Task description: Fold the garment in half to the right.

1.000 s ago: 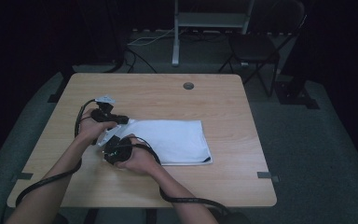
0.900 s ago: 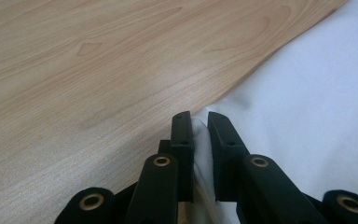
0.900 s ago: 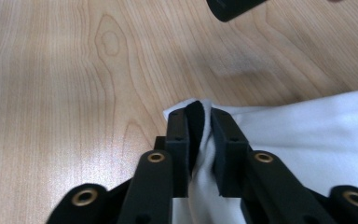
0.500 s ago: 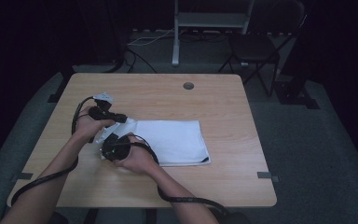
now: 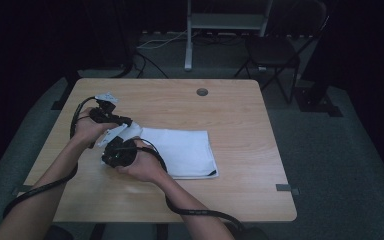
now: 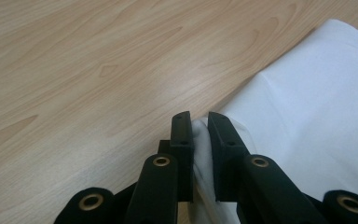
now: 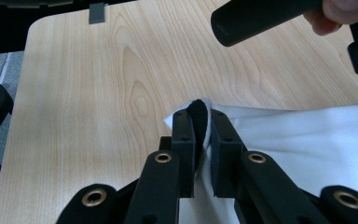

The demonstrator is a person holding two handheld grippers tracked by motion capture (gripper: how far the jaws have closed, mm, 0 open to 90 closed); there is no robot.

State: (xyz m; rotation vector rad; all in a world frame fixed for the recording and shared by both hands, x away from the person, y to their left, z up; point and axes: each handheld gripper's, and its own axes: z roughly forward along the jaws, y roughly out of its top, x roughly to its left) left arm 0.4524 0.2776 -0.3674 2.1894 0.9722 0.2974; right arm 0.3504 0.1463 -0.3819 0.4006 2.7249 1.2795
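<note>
white cloth [image 5: 180,152] lying folded on the wooden tabletop [image 5: 240,115], left of centre, near edge toward the person. left gripper [image 6: 199,122] clenched on the cloth's left edge, fabric bunched between the jaws. right gripper [image 7: 200,114] likewise clamped on a corner of that edge, just beside the left gripper. pinched edge lifted off the wood.

High cam sits above the person's side, looks fwd and down over the whole table [image 5: 240,125]. Both gripper cams ride low, very close along their jaws. All three share the white cloth [image 5: 185,150] [image 6: 307,107] [image 7: 307,135].
</note>
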